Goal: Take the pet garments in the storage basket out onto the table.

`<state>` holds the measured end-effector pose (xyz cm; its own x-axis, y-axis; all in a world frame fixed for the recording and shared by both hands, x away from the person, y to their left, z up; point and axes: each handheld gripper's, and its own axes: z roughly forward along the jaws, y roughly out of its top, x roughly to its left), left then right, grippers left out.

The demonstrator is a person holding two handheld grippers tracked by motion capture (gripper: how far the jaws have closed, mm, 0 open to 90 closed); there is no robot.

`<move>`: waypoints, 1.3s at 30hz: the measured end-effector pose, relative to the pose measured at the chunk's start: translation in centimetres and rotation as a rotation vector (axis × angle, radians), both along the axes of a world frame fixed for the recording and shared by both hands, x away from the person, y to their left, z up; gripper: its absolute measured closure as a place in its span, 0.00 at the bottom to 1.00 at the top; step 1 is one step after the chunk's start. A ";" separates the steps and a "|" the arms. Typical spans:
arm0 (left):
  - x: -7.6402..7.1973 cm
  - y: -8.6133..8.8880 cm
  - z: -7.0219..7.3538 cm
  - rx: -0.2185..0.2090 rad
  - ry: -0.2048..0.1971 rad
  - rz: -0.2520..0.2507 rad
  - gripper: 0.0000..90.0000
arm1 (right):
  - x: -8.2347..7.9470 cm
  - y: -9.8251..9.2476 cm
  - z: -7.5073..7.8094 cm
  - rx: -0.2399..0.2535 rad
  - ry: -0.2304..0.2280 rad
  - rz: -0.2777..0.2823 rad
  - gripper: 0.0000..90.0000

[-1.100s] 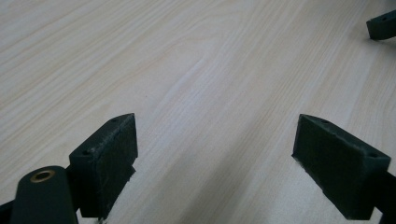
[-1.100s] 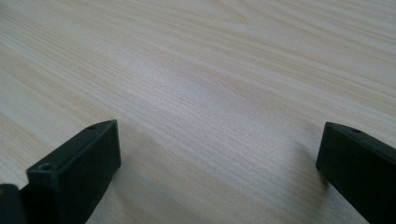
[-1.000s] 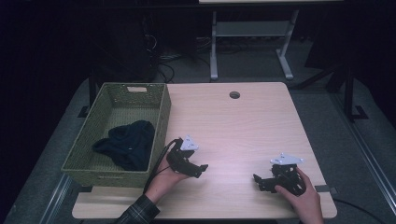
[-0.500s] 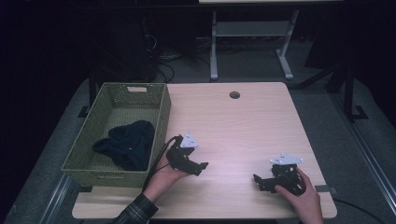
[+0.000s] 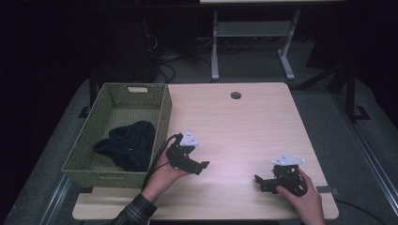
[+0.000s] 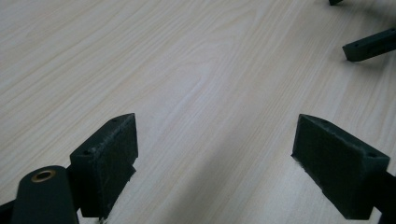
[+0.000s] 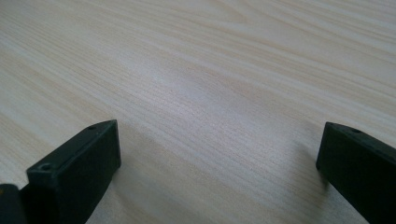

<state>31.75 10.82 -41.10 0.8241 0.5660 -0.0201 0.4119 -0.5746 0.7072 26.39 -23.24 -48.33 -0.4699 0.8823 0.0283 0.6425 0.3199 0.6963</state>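
Note:
My left gripper point(image 5: 202, 168) lies low over the wooden table point(image 5: 244, 126) just right of the basket, held in a hand with a plaid sleeve. In the left gripper view its jaws stand wide apart point(image 6: 215, 140) with bare wood between them. My right gripper point(image 5: 259, 184) rests near the table's front right, pointing left toward the other one. Its jaws are also spread wide point(image 7: 219, 140) over bare wood. Nothing is held by either. The right gripper's jaw tips point(image 6: 369, 44) show at the top right of the left gripper view.
A green woven basket point(image 5: 162, 117) stands along the table's left side with a dark blue cloth point(image 5: 126, 143) bunched inside. A round cable hole point(image 5: 235, 95) sits near the table's far edge. A metal stand point(image 5: 216, 42) is on the floor behind.
The left gripper has shifted very slightly away from the person. The right gripper has stayed where it was, and both remain open.

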 end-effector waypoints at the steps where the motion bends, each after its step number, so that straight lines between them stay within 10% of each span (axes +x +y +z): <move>1: 0.0 0.0 0.1 0.000 0.002 -0.002 0.15 | 0.0 0.0 0.0 -0.001 -0.001 -0.001 0.00; 39: 1.8 1.0 5.1 -0.041 -0.003 -0.036 0.15 | 0.0 0.0 0.0 -0.002 -0.004 0.004 0.00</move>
